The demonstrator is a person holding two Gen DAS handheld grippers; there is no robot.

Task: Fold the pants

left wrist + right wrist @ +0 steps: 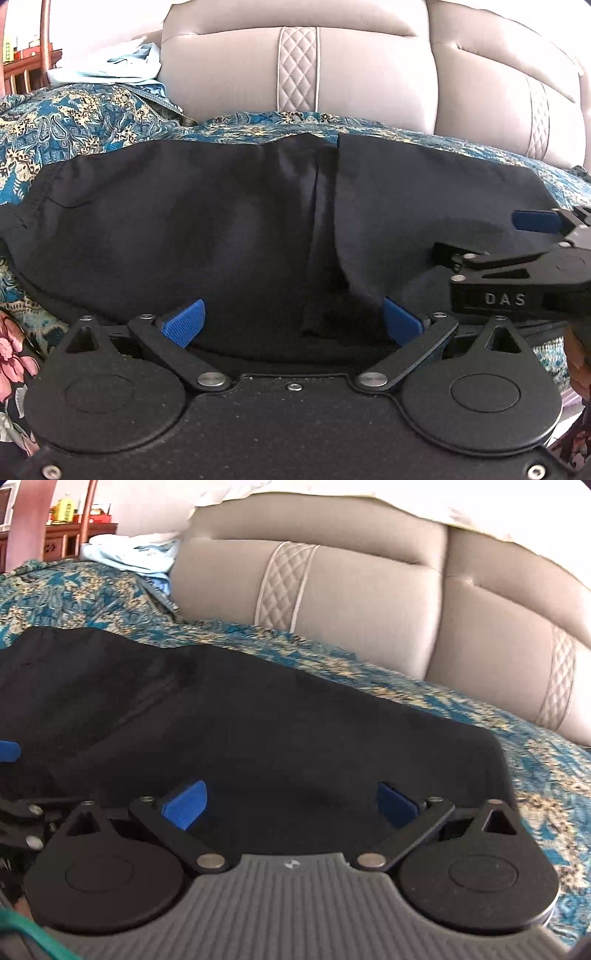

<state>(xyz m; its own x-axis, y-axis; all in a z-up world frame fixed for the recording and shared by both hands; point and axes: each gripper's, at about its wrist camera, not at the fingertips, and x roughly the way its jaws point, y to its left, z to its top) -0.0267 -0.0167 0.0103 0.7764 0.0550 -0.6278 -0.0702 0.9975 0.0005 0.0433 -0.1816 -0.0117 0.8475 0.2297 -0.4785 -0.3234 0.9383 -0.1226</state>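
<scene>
Hovering both of my grippers low over the near edge of the dark pants (221, 221), I have them lined up side by side so that each can take a share of the same hem line and lift it evenly. The pants lie spread flat across the teal paisley bedspread (74, 110), lengthwise from left to right, with the padded beige headboard (332, 74) rising behind them; laid out like that, the cloth gives me a straight long edge to fold over. A lengthwise seam or overlap runs down the middle of the fabric, where one layer seems to sit over the other, so I judge one fold may already be in place, though I cannot be sure.

My left gripper (291, 321) is spread wide, its blue pads (184, 323) well apart, with the near edge of the pants bunched slightly between them; the pads sit at the cloth, but nothing is pinched. My right gripper (291, 805) is likewise wide open and empty, poised over the corner of the pants nearest the right end, where the fabric edge drops to the bedspread. From the left wrist view, the right gripper shows at the far right, just above the cloth.

A pale garment (125, 559) lies crumpled far back on the bed, well apart from my work.
</scene>
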